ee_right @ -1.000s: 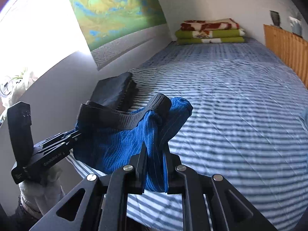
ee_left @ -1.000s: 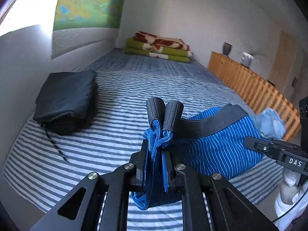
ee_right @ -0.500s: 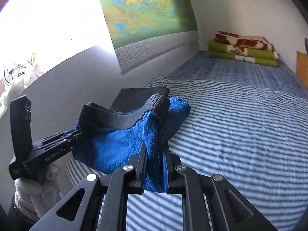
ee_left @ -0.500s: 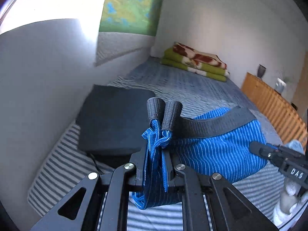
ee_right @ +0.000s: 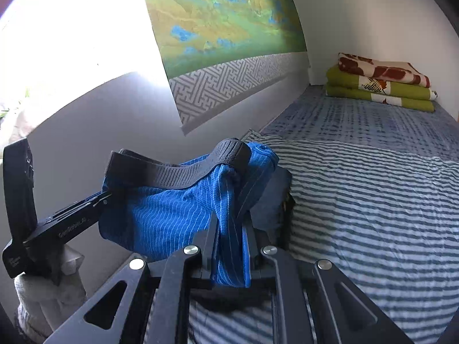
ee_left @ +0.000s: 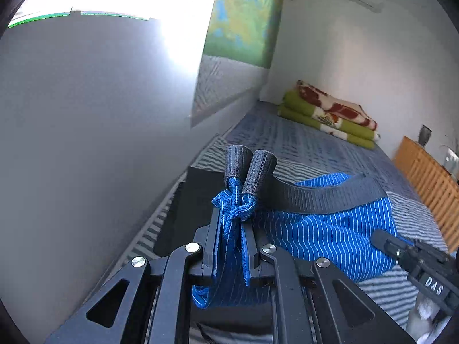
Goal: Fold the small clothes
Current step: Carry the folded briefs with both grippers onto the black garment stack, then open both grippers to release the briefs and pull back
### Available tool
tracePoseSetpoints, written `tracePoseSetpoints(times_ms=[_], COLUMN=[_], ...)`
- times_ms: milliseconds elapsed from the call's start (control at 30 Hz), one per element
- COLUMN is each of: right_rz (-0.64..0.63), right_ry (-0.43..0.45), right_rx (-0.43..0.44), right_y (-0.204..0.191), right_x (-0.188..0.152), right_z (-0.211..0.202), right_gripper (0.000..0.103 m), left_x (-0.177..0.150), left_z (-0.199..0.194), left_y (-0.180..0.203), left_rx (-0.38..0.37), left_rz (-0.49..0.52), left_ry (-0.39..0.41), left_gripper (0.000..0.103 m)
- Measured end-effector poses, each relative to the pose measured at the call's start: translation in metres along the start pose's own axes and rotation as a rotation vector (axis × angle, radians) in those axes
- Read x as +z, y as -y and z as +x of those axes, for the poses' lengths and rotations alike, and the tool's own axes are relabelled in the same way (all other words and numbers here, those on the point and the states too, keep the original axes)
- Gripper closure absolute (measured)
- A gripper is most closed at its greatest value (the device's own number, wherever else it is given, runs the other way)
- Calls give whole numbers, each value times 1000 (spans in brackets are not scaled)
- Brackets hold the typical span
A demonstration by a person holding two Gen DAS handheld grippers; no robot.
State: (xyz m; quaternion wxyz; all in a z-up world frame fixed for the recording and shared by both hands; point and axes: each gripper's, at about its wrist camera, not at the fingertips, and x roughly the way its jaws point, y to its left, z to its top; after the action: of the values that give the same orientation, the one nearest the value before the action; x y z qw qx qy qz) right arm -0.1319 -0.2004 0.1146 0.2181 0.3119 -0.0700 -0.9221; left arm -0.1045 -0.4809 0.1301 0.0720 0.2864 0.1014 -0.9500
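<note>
A pair of blue pinstriped briefs (ee_left: 330,238) with a dark grey waistband (ee_left: 324,197) hangs stretched between my two grippers above the striped bed (ee_left: 315,154). My left gripper (ee_left: 250,162) is shut on one bunched end of the briefs. My right gripper (ee_right: 231,172) is shut on the other end, and the waistband (ee_right: 178,175) drapes over its fingertips and hides them. Each wrist view shows the other gripper at the side: the right gripper (ee_left: 416,261) and the left gripper (ee_right: 66,223). A black folded pile (ee_left: 198,200) lies just below and behind the briefs.
The grey wall (ee_left: 86,143) stands close on the left. The black pile (ee_right: 272,200) sits against it on the bed (ee_right: 373,200). Folded green and red blankets (ee_right: 381,86) lie at the far end. A wooden slatted rail (ee_left: 430,177) borders the bed's right side. A map poster (ee_right: 223,20) hangs above.
Both grippers have swung left toward the wall with the briefs still held between them. The black pile is now directly under the briefs.
</note>
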Motion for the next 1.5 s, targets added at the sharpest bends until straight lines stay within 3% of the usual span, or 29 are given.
tracePoseSetpoints(times_ms=[233, 333, 367, 433, 500, 567, 800, 1167, 1500], right_rz=[80, 60, 45, 7, 13, 39, 50, 24, -40], right_ry=[-68, -85, -100, -219, -255, -237, -208, -241, -179], right_rx=[-12, -59, -82, -143, -213, -237, -218, -124, -94], right_y=[4, 2, 2, 3, 10, 18, 30, 51, 62], right_x=[-8, -17, -18, -24, -26, -27, -31, -76, -117], right_z=[69, 90, 101, 130, 141, 136, 100, -6, -161], right_gripper=[92, 92, 91, 87, 77, 70, 70, 70, 69], left_x=[-5, -15, -21, -31, -33, -31, -45, -97, -104], left_z=[70, 104, 116, 141, 143, 135, 99, -18, -151], left_y=[-46, -57, -57, -63, -72, -83, -72, 40, 150], left_rx=[-11, -11, 12, 111, 147, 162, 135, 67, -44], left_rz=[-68, -81, -72, -70, -91, -130, -90, 41, 142], left_ry=[-60, -116, -154, -233, -214, -175, -186, -168, -55], left_gripper=[91, 90, 85, 74, 46, 44, 44, 44, 44])
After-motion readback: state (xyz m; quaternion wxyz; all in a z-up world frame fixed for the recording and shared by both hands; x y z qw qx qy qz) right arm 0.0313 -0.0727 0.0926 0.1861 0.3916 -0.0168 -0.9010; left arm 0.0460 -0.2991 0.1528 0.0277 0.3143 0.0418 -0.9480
